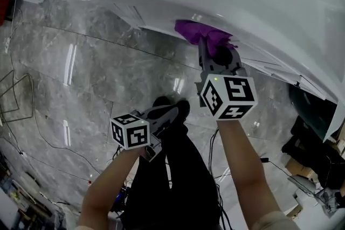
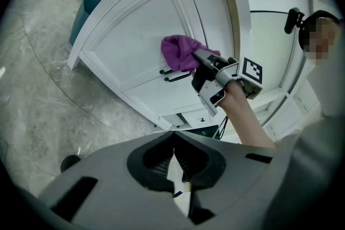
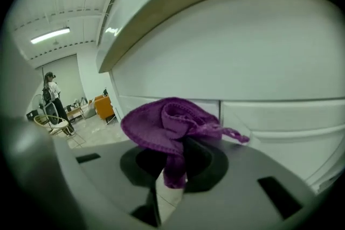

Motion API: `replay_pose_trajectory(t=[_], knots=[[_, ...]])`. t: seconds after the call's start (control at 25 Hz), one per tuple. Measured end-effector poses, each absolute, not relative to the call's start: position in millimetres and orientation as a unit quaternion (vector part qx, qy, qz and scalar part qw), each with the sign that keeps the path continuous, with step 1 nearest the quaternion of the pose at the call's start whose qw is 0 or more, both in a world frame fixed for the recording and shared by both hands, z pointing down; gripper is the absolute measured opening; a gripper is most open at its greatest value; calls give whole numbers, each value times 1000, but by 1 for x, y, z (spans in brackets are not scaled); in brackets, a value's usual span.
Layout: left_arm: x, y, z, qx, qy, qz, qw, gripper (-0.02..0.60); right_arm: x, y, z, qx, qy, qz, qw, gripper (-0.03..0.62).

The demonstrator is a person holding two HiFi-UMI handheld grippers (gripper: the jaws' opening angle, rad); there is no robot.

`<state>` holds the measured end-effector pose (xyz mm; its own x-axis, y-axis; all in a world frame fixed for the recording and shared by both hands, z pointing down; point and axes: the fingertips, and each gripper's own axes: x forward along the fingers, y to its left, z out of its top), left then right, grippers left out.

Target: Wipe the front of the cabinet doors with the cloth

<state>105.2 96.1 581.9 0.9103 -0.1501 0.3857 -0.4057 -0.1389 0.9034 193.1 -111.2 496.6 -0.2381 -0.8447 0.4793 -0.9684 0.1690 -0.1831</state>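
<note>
The right gripper (image 3: 171, 169) is clamped on a crumpled purple knitted cloth (image 3: 167, 121), which lies against the white panelled cabinet door (image 2: 140, 35). Only the left gripper view shows the door's dark bar handles (image 2: 177, 76). The left gripper (image 2: 173, 161), jaws together and empty, hangs over the glossy grey marble floor (image 1: 81, 62).

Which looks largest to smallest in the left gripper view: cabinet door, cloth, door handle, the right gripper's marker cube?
1. cabinet door
2. cloth
3. marker cube, though it sits nearer the camera than the door
4. door handle, roughly as long as the cube but far thinner
</note>
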Motion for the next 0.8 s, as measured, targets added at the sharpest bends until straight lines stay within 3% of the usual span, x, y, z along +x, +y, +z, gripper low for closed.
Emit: replay_pose_trajectory(t=[0.36, 0.8], knots=[[112, 94, 571, 754, -214, 101, 613, 20, 169, -102, 561, 577, -751, 259, 189, 63], [51, 85, 624, 734, -205, 92, 641, 20, 181, -104, 719, 571, -688, 262, 362, 62]])
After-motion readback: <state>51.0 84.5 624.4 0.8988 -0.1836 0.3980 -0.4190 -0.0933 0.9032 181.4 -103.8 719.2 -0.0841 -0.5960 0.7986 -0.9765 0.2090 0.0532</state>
